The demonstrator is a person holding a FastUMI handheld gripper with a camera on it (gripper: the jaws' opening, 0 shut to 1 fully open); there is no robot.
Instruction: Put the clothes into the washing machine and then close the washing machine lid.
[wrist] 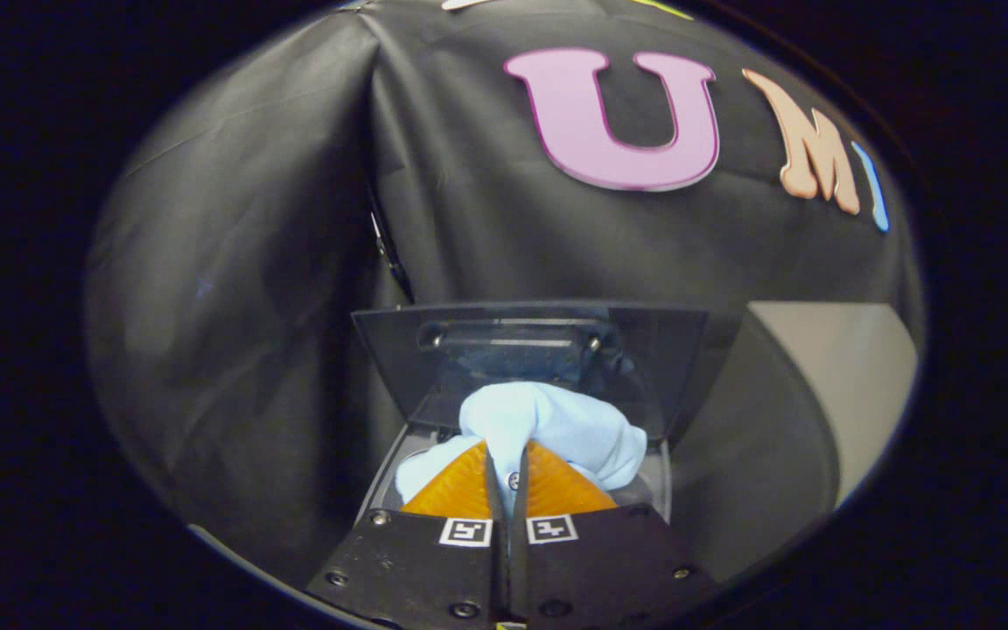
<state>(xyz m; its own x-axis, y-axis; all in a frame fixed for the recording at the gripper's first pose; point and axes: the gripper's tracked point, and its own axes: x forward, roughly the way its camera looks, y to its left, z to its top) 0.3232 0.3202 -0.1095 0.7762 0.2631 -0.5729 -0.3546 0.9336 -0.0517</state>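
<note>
The pale blue soft cloth garment (548, 424) is bunched in a lump pinched between the jaws, which are closed on a fold of it; the gripper (507, 459) holds it just above the open mouth of the small grey washing machine (386, 477). The bulk of the cloth spills ahead and a little to the right of the fingertips, with no clear long axis. Beyond it the dark translucent lid (399, 350) stands raised and upright. A grey rounded surface (819, 394) sits to the right; black cloth walls close behind.
</note>
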